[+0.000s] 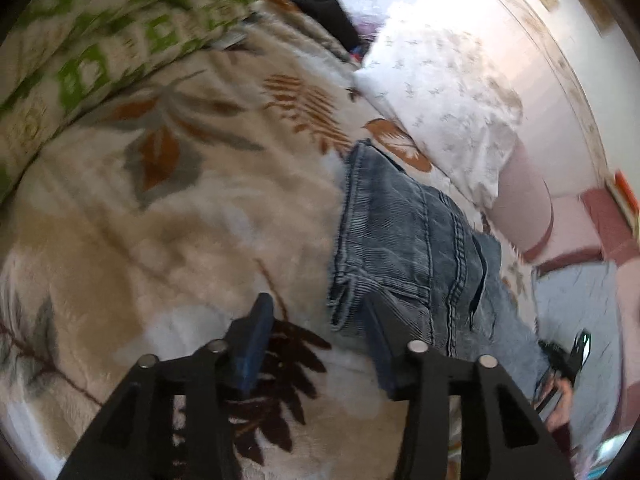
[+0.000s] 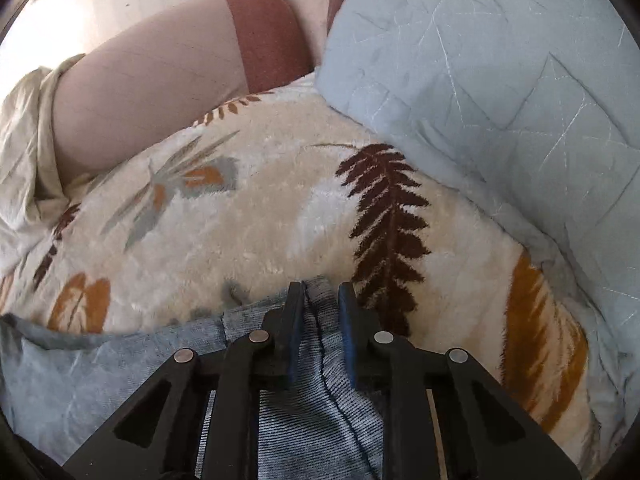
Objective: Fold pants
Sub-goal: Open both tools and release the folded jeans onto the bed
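So the right gripper (image 2: 319,296) has its fingers (image 2: 294,312) spread a bit with a ridge of denim running up between them, right along a seam of the pants (image 2: 300,408). They sit either side of the cloth with a gap, so I'd say they're loosely around it rather than pinching, though I honestly can't tell whether the pads touch the fabric. Looks to me like it's parked at that hem end either to pin it down or to get ready for a grab. The left gripper (image 1: 316,320) is wide open and holding nothing, one of its fingers (image 1: 256,336) over bare blanket and the other just at the near corner of the folded denim stack, which reads like it's lining up on the edge or backing away from it, can't say which. The pants themselves are jeans lying on the bed, doubled over into a chunky bundle with layered edges showing in the left view, and a paler stretch of leg trailing off toward the right gripper's side. So the fold seems partly done. Under it all is a fuzzy cream blanket (image 2: 248,232) with fern and leaf prints, a white pillow (image 1: 444,100) near the head of the bed, and a pale blue quilted cushion (image 2: 500,72) off along the bed's far edge.
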A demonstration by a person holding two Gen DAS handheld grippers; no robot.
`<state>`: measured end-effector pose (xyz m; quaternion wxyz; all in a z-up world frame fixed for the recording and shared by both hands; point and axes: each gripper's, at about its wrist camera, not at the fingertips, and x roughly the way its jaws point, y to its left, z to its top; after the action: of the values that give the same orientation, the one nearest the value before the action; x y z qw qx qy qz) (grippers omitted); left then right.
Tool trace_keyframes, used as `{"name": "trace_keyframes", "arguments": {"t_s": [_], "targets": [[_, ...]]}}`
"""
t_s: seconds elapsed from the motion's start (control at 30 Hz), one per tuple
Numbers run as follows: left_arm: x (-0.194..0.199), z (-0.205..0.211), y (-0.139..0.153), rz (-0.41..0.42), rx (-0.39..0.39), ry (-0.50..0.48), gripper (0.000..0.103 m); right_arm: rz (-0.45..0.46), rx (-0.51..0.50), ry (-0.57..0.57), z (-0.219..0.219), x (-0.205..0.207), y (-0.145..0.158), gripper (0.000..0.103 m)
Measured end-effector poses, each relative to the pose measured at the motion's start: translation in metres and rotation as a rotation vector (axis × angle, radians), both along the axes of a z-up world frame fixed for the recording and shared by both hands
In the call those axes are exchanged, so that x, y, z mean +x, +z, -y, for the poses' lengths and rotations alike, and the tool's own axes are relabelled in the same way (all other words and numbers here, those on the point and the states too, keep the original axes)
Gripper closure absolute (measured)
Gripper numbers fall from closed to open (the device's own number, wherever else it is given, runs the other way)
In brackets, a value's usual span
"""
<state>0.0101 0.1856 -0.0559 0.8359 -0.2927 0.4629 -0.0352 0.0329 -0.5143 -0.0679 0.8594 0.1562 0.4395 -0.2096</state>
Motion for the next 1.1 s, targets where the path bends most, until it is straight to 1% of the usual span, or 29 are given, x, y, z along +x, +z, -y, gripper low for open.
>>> {"name": "trace_keyframes", "arguments": {"t_s": [0.03, 0.07, 0.13, 0.17, 0.2, 0.27, 0.33, 0.37, 0.43, 0.47, 0.5, 0.57, 0.6, 0.63, 0.67, 0.77, 0.87, 0.93, 1.03, 1.07, 1.1], "targets": [[-0.001, -0.004, 0.0, -0.001, -0.018, 0.015, 0.053, -0.006, -0.004, -0.025, -0.003, -0.006, 0.01, 0.072], [-0.003, -0.007, 0.003, 0.004, -0.017, 0.029, 0.053, 0.021, 0.007, -0.031, -0.005, -0.011, 0.02, 0.068], [-0.008, -0.011, 0.01, 0.037, 0.024, 0.068, 0.053, 0.106, 0.04, -0.027, -0.013, -0.028, 0.044, 0.057], [-0.01, -0.012, 0.015, 0.057, 0.04, 0.081, 0.053, 0.125, 0.051, -0.02, -0.017, -0.033, 0.051, 0.054], [-0.012, -0.012, 0.02, 0.082, 0.056, 0.088, 0.053, 0.155, 0.092, 0.009, -0.025, -0.041, 0.061, 0.049], [-0.015, -0.01, 0.03, 0.125, 0.085, 0.092, 0.053, 0.186, 0.168, 0.071, -0.038, -0.049, 0.071, 0.048], [-0.018, -0.003, 0.041, 0.175, 0.111, 0.076, 0.053, 0.21, 0.253, 0.138, -0.053, -0.062, 0.079, 0.048], [-0.019, 0.003, 0.046, 0.198, 0.123, 0.061, 0.053, 0.219, 0.285, 0.161, -0.058, -0.069, 0.082, 0.048], [-0.022, 0.02, 0.055, 0.249, 0.151, 0.018, 0.047, 0.225, 0.338, 0.196, -0.071, -0.084, 0.083, 0.048], [-0.024, 0.032, 0.06, 0.277, 0.171, -0.011, 0.046, 0.222, 0.35, 0.208, -0.076, -0.088, 0.084, 0.048], [-0.025, 0.045, 0.064, 0.298, 0.19, -0.041, 0.046, 0.205, 0.363, 0.245, -0.088, -0.094, 0.082, 0.048], [-0.028, 0.075, 0.072, 0.35, 0.225, -0.13, 0.045, 0.173, 0.353, 0.292, -0.108, -0.099, 0.078, 0.048], [-0.029, 0.092, 0.075, 0.372, 0.243, -0.171, 0.042, 0.156, 0.345, 0.31, -0.118, -0.102, 0.076, 0.048], [-0.029, 0.11, 0.076, 0.388, 0.265, -0.215, 0.04, 0.138, 0.339, 0.331, -0.129, -0.104, 0.073, 0.048], [-0.028, 0.126, 0.075, 0.395, 0.279, -0.253, 0.039, 0.121, 0.334, 0.358, -0.14, -0.105, 0.07, 0.048], [-0.024, 0.165, 0.058, 0.372, 0.325, -0.371, 0.039, 0.058, 0.331, 0.405, -0.166, -0.102, 0.058, 0.048], [-0.019, 0.183, 0.037, 0.328, 0.382, -0.434, 0.039, -0.018, 0.314, 0.441, -0.184, -0.101, 0.043, 0.048], [-0.012, 0.181, 0.026, 0.291, 0.39, -0.429, 0.039, -0.053, 0.297, 0.461, -0.194, -0.097, 0.035, 0.048], [0.007, 0.169, 0.01, 0.246, 0.355, -0.373, 0.039, -0.104, 0.248, 0.451, -0.198, -0.089, 0.022, 0.048], [0.013, 0.167, 0.005, 0.229, 0.347, -0.358, 0.04, -0.13, 0.231, 0.438, -0.199, -0.084, 0.014, 0.048], [0.017, 0.164, 0.0, 0.215, 0.338, -0.353, 0.041, -0.137, 0.22, 0.437, -0.2, -0.08, 0.009, 0.048]]}}
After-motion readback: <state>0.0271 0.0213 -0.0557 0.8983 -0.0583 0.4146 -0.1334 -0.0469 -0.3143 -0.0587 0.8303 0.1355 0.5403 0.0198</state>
